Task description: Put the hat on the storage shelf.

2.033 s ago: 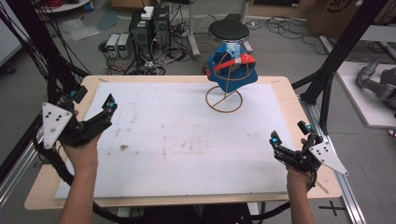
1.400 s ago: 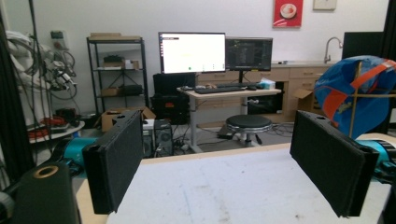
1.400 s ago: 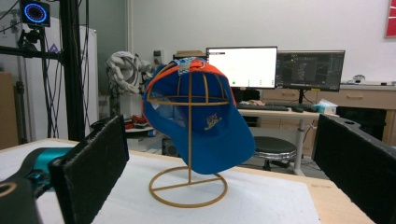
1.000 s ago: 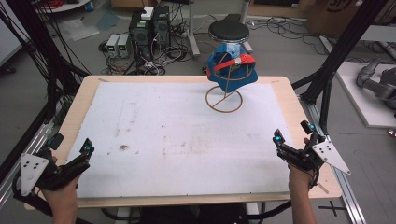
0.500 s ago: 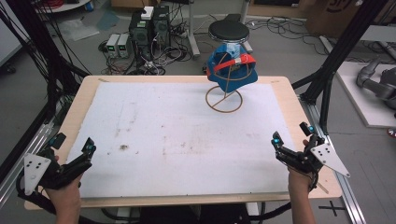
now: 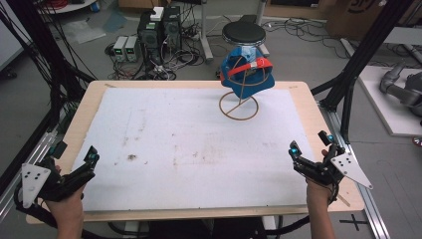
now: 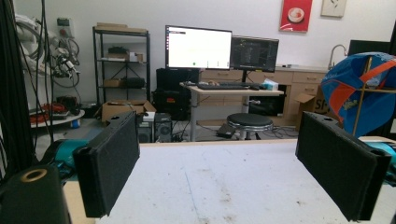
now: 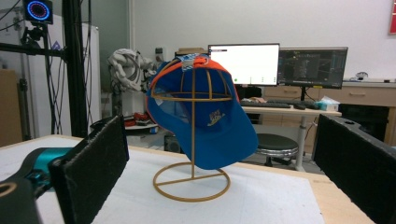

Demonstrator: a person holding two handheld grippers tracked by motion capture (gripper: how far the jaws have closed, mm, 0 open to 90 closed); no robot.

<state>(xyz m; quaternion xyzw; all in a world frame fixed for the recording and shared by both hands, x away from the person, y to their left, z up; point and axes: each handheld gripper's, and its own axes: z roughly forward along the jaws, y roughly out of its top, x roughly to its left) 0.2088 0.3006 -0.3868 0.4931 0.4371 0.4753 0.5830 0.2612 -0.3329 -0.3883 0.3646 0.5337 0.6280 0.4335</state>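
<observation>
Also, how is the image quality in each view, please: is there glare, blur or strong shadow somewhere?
High view: even light, soft shadows, slightly grainy; cap on its wire stand is clear. Left gripper view: the bright monitor is washed out, and the near jaws look soft. Right gripper view: cap sharp, near jaws blurred, white monitor overexposed.

Cap [image 7: 357, 91] cut by the left gripper view's right edge, logo (small print) [image 8: 215, 115] unreadable

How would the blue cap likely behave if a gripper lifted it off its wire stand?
The blue cap looks like soft fabric, so it would probably sag, though its brim seems stiffer. The wire stand is thin, so it might tip or drag along.
</observation>
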